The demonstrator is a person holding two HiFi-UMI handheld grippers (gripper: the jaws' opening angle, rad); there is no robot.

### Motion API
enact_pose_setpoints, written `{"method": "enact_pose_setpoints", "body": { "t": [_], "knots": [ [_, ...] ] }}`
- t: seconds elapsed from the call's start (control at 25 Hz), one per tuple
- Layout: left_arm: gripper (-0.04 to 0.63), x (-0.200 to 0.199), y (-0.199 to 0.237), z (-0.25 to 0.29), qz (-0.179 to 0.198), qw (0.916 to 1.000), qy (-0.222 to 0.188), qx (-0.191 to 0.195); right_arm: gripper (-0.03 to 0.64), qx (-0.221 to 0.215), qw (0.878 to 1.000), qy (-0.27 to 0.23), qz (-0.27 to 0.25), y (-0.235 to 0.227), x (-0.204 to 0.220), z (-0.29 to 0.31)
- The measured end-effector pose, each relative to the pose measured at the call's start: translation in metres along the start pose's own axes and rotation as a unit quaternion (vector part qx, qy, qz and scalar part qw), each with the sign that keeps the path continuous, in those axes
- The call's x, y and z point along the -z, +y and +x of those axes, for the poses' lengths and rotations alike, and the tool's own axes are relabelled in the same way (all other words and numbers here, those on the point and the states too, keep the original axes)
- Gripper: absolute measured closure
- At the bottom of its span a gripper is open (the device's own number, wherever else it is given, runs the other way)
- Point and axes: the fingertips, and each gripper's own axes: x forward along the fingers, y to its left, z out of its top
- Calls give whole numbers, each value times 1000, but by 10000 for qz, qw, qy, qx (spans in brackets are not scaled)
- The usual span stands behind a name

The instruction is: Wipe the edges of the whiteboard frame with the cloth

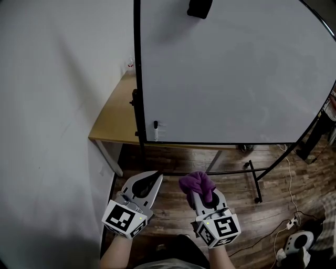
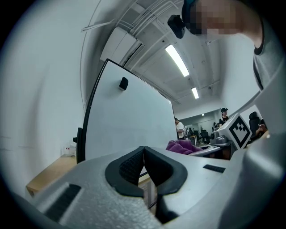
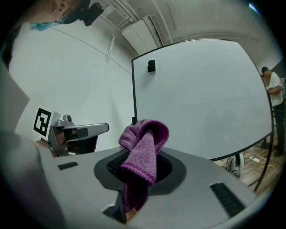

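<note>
A large whiteboard (image 1: 231,73) in a thin black frame (image 1: 137,79) stands ahead of me, its left edge upright and its bottom edge (image 1: 220,143) running right. A purple cloth (image 1: 197,184) is bunched in my right gripper (image 1: 202,190), which is shut on it below the board's bottom edge. In the right gripper view the purple cloth (image 3: 143,147) sticks up between the jaws, with the whiteboard (image 3: 201,98) beyond. My left gripper (image 1: 152,181) hangs beside it, shut and holding nothing; in its own view the left gripper (image 2: 144,152) has its pads pressed together.
A wooden table (image 1: 113,118) stands left of the board against the white wall (image 1: 52,105). The board's black stand (image 1: 252,173) rests on the wood floor. A black object (image 1: 199,8) is stuck near the board's top. Cables and a white device (image 1: 294,244) lie at the lower right.
</note>
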Motion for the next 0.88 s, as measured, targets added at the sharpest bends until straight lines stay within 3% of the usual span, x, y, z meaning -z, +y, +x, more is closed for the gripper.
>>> {"method": "enact_pose_setpoints", "body": {
  "t": [0.24, 0.6, 0.88],
  "knots": [
    [578, 13, 28, 10, -69, 9999, 23, -123, 551, -54, 9999, 157, 34, -5, 14, 38],
    [578, 26, 78, 41, 124, 9991, 114, -379, 551, -431, 9986, 299, -16, -14, 31, 129],
    [578, 41, 110, 55, -51, 9986, 59, -531, 551, -670, 9959, 605, 58, -13, 58, 185]
  ]
}}
